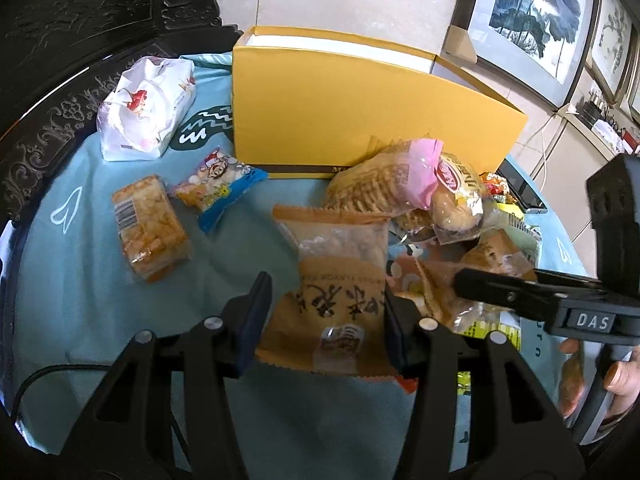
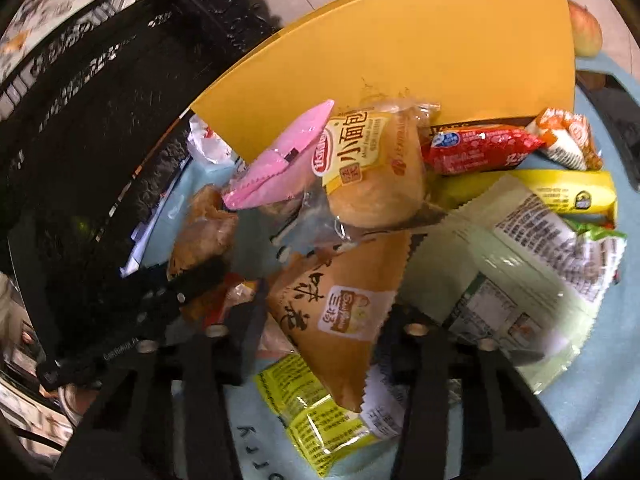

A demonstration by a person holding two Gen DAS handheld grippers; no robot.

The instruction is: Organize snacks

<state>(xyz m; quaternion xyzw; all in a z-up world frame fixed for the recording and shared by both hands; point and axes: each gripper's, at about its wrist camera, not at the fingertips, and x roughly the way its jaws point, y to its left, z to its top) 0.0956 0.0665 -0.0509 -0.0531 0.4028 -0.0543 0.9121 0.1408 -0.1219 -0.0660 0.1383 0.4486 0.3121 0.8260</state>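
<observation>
Left gripper (image 1: pixel 324 308): jaws around a tan pastry pack (image 1: pixel 334 280), pads at both its sides, gripping it above the blue cloth (image 1: pixel 80 264).
Right gripper (image 2: pixel 324 320): jaws parted astride a second tan pack (image 2: pixel 340 312) in the snack pile; contact cannot be told.
Yellow box (image 1: pixel 360 120): at the cloth's far edge, behind the pile.
Rice cracker (image 1: pixel 148 228), blue packet (image 1: pixel 218 188), white bag (image 1: pixel 146 108): toward the cloth's left edge.

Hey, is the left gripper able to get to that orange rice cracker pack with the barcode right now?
Probably not yet. The left gripper already has a tan pastry packet between its fingers. The rice cracker pack lies alone on the blue cloth with nothing over it, so the path looks free once that packet is released.
</observation>
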